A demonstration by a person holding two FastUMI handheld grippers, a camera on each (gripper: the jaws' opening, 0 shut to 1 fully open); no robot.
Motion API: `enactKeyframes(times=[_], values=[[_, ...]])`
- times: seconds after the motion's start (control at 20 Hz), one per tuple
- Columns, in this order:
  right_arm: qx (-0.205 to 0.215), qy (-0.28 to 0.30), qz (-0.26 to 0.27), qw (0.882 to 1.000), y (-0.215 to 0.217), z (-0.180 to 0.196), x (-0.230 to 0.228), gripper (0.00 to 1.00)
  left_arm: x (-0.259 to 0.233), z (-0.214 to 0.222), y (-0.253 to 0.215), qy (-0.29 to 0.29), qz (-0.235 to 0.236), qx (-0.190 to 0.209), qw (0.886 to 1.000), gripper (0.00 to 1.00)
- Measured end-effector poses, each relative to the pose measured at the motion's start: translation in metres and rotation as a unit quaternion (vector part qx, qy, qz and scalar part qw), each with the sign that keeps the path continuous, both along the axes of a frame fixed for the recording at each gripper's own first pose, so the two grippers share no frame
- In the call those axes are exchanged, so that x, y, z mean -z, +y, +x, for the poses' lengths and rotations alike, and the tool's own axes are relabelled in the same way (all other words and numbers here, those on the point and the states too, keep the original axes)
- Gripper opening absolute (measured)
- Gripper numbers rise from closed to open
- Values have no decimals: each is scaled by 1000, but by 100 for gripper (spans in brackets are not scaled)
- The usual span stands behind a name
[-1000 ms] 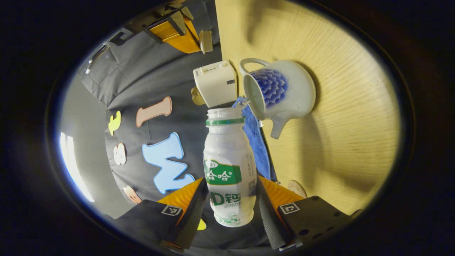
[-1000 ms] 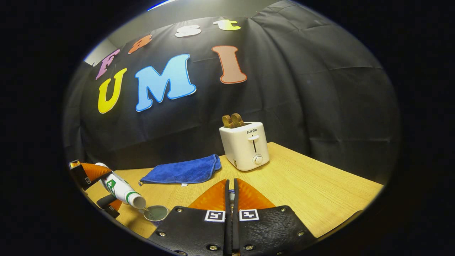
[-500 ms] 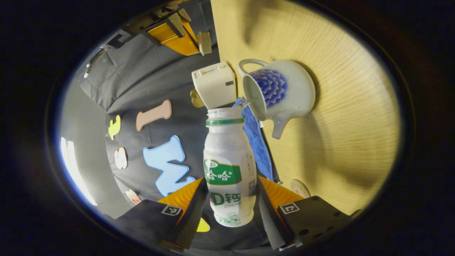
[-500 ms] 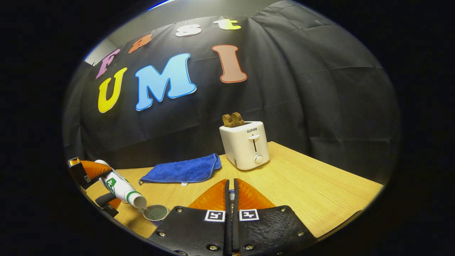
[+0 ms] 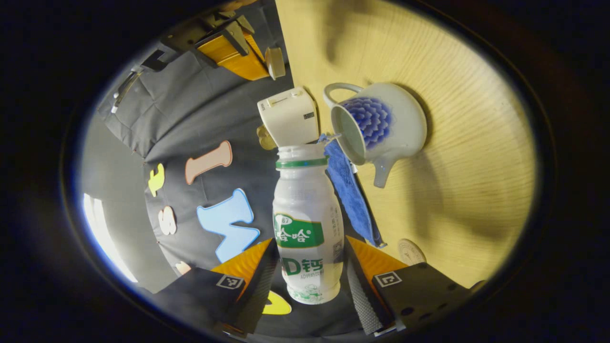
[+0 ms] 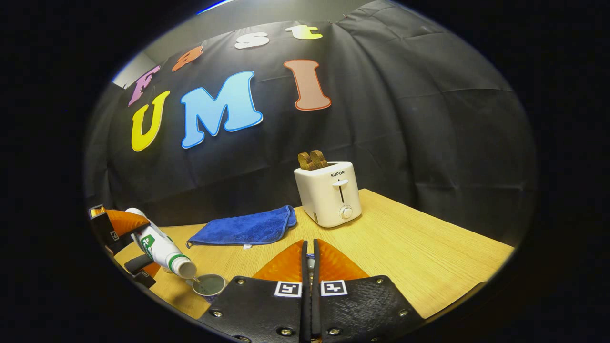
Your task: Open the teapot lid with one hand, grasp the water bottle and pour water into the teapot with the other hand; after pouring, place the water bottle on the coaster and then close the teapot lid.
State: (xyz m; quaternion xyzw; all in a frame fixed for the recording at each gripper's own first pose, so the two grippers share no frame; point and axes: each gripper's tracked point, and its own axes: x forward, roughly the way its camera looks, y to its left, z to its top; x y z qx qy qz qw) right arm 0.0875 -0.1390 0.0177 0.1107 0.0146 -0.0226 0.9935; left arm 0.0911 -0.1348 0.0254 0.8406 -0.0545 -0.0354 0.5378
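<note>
Over the teapot (image 5: 376,126): water bottle (image 5: 307,224) tipped, mouth at its open rim.
Left tool (image 5: 310,278) grasps the bottle; right tool (image 6: 310,259) clenched, contents unclear, near the toaster (image 6: 329,193).

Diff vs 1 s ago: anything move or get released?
Little. The left gripper keeps its grip on the tilted white plastic water bottle, drawn slightly back over the open white-and-blue ceramic teapot. The right gripper stays shut; the white toaster and blue cloth are unmoved.

teapot (image 6: 208,285): body cut by right claw (rim visible) | coaster (image 5: 411,251): partly hidden
</note>
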Motion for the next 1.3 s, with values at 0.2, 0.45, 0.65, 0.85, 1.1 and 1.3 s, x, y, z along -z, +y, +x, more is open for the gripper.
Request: enactKeyframes(times=[0.2, 0.45, 0.65, 0.85, 1.1, 1.3], values=[[-1, 0, 1, 1000, 0, 0, -1, 0, -2, 1, -1, 0, 15, 1, 1000, 90], [-2, 0, 1, 1000, 0, 0, -1, 0, -4, 2, -2, -2, 30, 7, 1000, 90], [-2, 0, 3, 1000, -1, 0, -1, 0, -6, 3, -3, -4, 43, 11, 999, 90], [-3, 0, 3, 1000, 1, 0, -1, 0, -8, 3, -8, -3, 58, 17, 998, 90], [-5, -1, 5, 1000, 0, -1, -1, 0, -11, 6, -16, -4, 74, 25, 997, 90], [-7, 0, 4, 1000, 2, -1, -1, 0, -12, 4, -18, -3, 88, 31, 996, 84]])
